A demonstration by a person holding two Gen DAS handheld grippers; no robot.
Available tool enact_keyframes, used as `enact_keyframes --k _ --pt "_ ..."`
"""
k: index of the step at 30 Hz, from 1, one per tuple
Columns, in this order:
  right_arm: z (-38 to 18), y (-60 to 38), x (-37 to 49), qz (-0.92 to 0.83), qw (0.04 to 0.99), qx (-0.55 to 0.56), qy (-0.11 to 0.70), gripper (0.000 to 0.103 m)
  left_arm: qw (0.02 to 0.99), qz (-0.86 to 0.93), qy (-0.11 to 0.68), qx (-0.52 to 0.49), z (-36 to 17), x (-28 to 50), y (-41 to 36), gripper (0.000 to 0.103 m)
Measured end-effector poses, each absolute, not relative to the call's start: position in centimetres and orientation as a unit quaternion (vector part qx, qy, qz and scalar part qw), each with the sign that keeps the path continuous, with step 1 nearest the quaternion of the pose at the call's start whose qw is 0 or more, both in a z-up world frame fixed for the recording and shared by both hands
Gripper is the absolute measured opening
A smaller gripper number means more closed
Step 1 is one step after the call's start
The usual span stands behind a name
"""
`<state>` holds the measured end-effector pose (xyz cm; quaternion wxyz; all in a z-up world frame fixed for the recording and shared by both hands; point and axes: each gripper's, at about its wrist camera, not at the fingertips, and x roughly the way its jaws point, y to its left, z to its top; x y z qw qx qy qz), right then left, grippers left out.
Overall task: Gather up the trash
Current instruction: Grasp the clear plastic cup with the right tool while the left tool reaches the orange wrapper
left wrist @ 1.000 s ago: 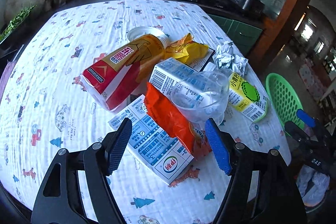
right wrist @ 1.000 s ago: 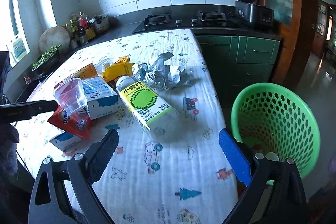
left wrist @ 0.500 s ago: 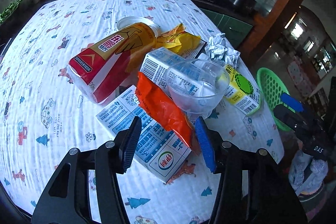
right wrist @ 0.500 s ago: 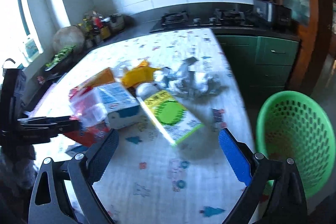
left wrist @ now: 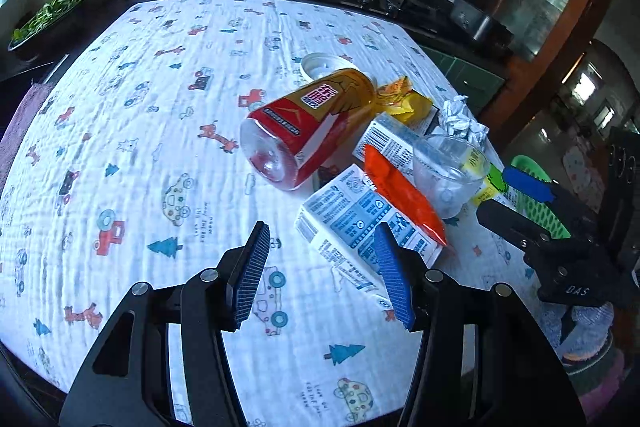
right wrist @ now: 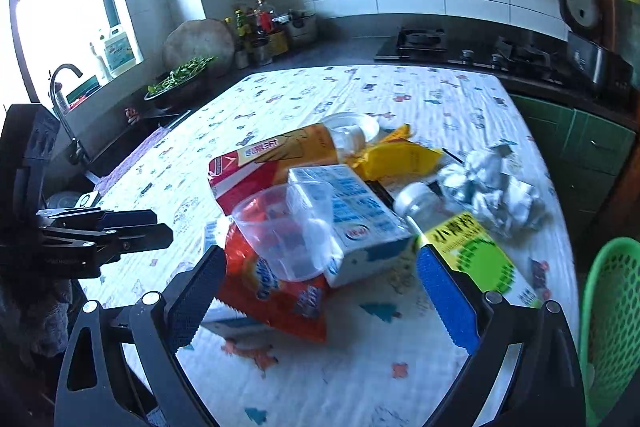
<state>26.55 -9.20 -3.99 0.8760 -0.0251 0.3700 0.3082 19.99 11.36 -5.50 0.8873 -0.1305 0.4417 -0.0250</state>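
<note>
While both sets of jaws stand open and empty, the right gripper (right wrist: 320,295) is nearer: orange wrapper (right wrist: 276,291) at twelve o'clock.

Daylight glares through the window (right wrist: 60,7), the far room stays dim, fisheye edges bend, and the right view blurs slightly.

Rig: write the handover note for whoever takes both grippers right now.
Left gripper: open, holds nothing, above the table beside the milk carton.
Right gripper: open, holds nothing, facing the pile.
Trash all on the table: clear cup, orange wrapper, milk carton, red bottle, lime bottle, yellow bag, crumpled paper.
Green basket sits off the table's right edge.
Done: no item seen in the basket.
Left: all pieces.
</note>
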Motion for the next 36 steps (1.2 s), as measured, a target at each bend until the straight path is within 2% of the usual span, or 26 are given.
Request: enact_keyframes --k 5,10,11,24,34,36 --pt "-4.4 -6.8 27.5 0.314 0.873 -0.038 0.371 0.092 0.884 -0.021 0.443 -0.148 -5.7 19.9 12.7 0.055" --pt "-4.8 -6.1 28.0 0.310 0.873 -0.037 0.374 0.064 0.883 -0.031 0.445 -0.150 -5.9 20.1 12.3 0.055" --pt "-4.8 -6.1 27.9 0.312 0.872 -0.034 0.376 0.062 0.882 -0.035 0.445 -0.152 -6.0 20.3 12.1 0.055" --pt "-2.3 -12.0 24.7 0.296 0.890 0.027 0.346 0.061 0.862 -0.090 0.466 -0.181 -6.7 23.0 8.0 0.055" --pt "-2.7 -17.1 23.0 0.243 0.907 0.040 0.341 0.061 0.844 -0.088 0.498 -0.179 -7.9 25.6 4.6 0.055" --pt "-2.9 -18.1 22.8 0.234 0.910 0.046 0.341 0.061 0.839 -0.086 0.504 -0.186 -8.3 25.8 4.5 0.051"
